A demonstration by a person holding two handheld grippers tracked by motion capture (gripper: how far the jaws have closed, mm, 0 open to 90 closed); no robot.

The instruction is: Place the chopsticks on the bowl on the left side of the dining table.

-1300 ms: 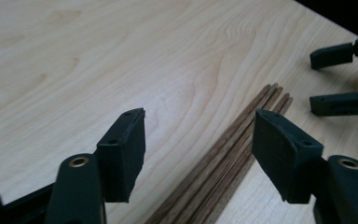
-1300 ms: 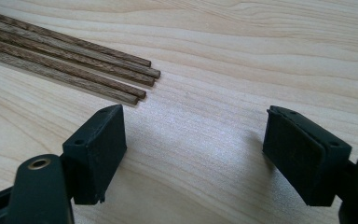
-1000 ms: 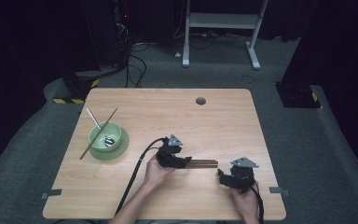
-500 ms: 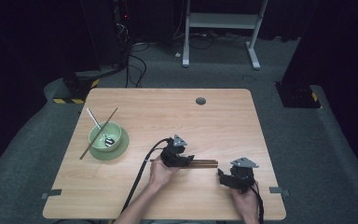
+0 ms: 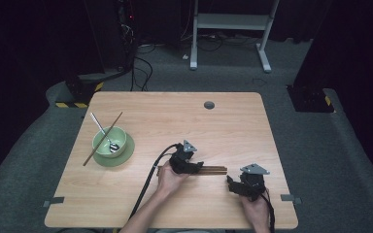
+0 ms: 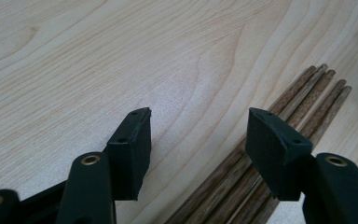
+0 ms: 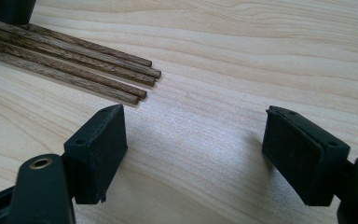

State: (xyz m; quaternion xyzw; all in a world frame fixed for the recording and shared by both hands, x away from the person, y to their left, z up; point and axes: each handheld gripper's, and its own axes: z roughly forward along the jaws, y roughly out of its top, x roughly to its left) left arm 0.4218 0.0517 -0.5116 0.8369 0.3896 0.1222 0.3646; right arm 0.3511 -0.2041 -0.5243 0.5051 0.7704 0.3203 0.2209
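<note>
A bundle of several dark wooden chopsticks (image 5: 214, 170) lies flat on the table near its front middle. My left gripper (image 5: 194, 166) hovers right over the bundle's left end. In the left gripper view its jaws (image 6: 198, 135) stand open and have just been opening. The chopsticks (image 6: 307, 98) run under the right-hand pad and no pad presses on them. My right gripper (image 5: 232, 183) rests to the right of the bundle, pointing at it. Its jaws (image 7: 193, 149) are wide open over bare wood, with the chopstick tips (image 7: 98, 70) just beyond the left pad.
A green bowl (image 5: 108, 138) on a green saucer stands at the table's left, with a metal spoon (image 5: 101, 127) in it and one chopstick (image 5: 102, 139) leaning across it. A round cable hole (image 5: 209, 105) is near the far edge. The left gripper's cable (image 5: 148, 182) trails to the front edge.
The left hand has shifted slightly over the chopsticks' left end. The right gripper has kept still.
</note>
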